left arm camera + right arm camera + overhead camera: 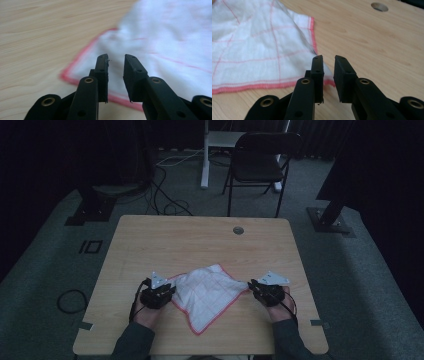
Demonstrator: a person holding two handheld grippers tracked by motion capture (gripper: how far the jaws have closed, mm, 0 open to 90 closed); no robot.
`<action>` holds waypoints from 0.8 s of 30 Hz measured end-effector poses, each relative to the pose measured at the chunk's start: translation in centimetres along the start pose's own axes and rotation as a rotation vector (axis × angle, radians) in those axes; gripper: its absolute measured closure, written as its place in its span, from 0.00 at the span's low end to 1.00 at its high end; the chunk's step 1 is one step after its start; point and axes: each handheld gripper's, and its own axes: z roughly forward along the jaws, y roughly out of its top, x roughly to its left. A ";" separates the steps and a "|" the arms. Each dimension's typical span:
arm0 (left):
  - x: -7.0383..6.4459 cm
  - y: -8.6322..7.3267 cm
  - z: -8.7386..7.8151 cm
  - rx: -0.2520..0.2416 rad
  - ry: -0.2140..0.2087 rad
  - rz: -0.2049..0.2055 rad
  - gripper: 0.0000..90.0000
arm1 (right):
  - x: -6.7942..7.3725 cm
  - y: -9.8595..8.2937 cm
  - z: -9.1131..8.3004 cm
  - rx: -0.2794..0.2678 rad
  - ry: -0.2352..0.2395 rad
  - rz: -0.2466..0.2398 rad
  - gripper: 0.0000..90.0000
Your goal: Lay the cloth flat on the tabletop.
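Where the cloth (pixel 207 295) lies rumpled, both grippers' jaws stand narrowly parted at its opposite red-edged corners.

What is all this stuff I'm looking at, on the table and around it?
White cloth with red edging and thin red grid lines: one, white and red, rumpled on the near middle of the table, between the two grippers.
Light wooden table: one, pale wood, with a round cable hole near its far edge.
Black folding chair: one, black, on the floor beyond the table.
Cables: several, dark and white, on the grey carpet at far left.
Left gripper: one, black, jaws apart over the cloth's left corner.
Right gripper: one, black, jaws apart at the cloth's right corner.
Hands and sleeves: two, dark sleeves, at the near edge.
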 end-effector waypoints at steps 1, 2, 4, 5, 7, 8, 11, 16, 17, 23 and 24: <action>-0.6 0.1 0.0 0.001 -0.016 0.006 0.82 | 0.0 0.2 0.0 -0.004 0.003 -0.001 0.87; -1.2 0.2 0.1 0.002 -0.039 0.008 0.82 | 0.1 0.3 0.1 -0.005 0.004 -0.005 0.88; -2.5 0.3 0.2 0.003 -0.065 0.026 0.82 | 0.2 0.7 0.4 -0.004 0.008 -0.006 0.88; -3.2 0.4 0.3 0.008 -0.079 0.040 0.82 | 0.3 0.8 0.6 -0.006 0.008 -0.012 0.88; -4.4 0.4 0.4 0.016 -0.102 0.058 0.82 | 0.5 1.1 1.0 -0.005 0.013 -0.016 0.89; -4.9 0.4 0.5 0.019 -0.114 0.068 0.82 | 0.6 1.2 1.2 -0.004 0.015 -0.018 0.89; -6.2 0.4 0.9 0.049 -0.116 0.095 0.82 | 0.8 1.5 1.9 -0.002 0.018 -0.019 0.90; -7.2 0.0 1.7 0.084 -0.119 0.100 0.84 | 1.2 1.7 3.0 0.002 0.028 -0.010 0.92; -7.3 -0.1 1.9 0.090 -0.121 0.100 0.85 | 1.3 1.8 3.2 0.001 0.030 -0.008 0.93; -7.2 -1.1 2.5 0.121 -0.135 0.086 0.88 | 1.5 2.0 4.1 0.019 0.024 -0.018 0.94; -7.0 -1.3 2.4 0.127 -0.133 0.078 0.89 | 1.6 2.1 4.2 0.021 0.022 -0.021 0.94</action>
